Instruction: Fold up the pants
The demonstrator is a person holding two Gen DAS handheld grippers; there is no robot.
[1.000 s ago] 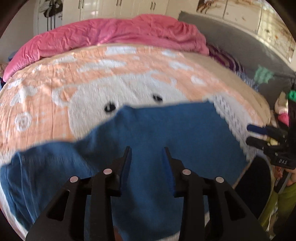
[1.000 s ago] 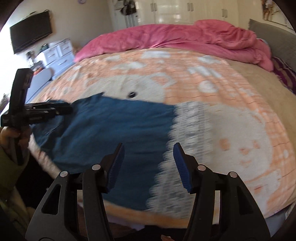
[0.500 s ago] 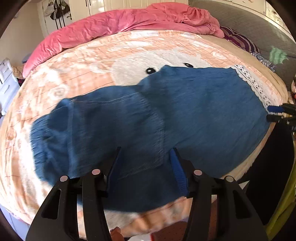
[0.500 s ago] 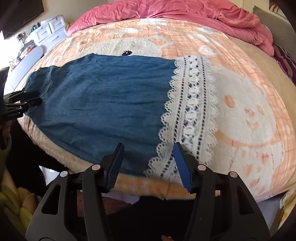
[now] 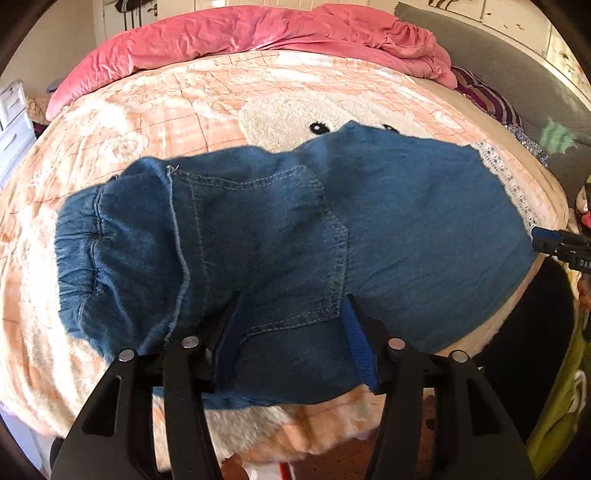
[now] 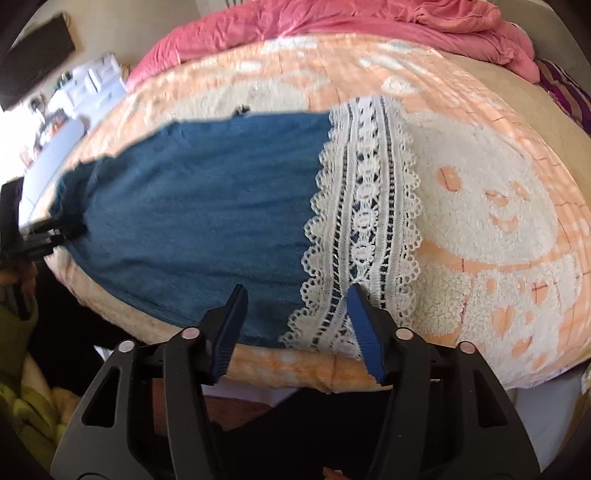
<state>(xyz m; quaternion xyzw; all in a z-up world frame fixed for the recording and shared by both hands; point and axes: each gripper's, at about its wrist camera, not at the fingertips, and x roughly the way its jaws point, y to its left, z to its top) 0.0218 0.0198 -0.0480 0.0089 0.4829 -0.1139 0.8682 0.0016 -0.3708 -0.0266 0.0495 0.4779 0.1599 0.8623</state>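
Blue denim pants [image 5: 280, 236] lie flat across the near part of the bed, waistband at the left, white lace hem [image 6: 369, 218] at the right. The pants also show in the right wrist view [image 6: 199, 210]. My left gripper [image 5: 291, 325] is open over the back pocket near the waist, just above the cloth. My right gripper [image 6: 295, 310] is open over the near edge where denim meets lace. The right gripper shows in the left wrist view [image 5: 554, 243], and the left gripper in the right wrist view [image 6: 55, 232].
The bed has a peach and white fleece blanket [image 5: 184, 99] with a bear face. A crumpled pink duvet [image 5: 258, 29] lies at the back. A grey headboard [image 5: 517, 70] is at the right. White drawers [image 6: 92, 81] stand at the left.
Both grippers have come closer to the pants and lower. The pants now lie spread out flat; the left gripper has moved over the pocket and the right over the lace hem.
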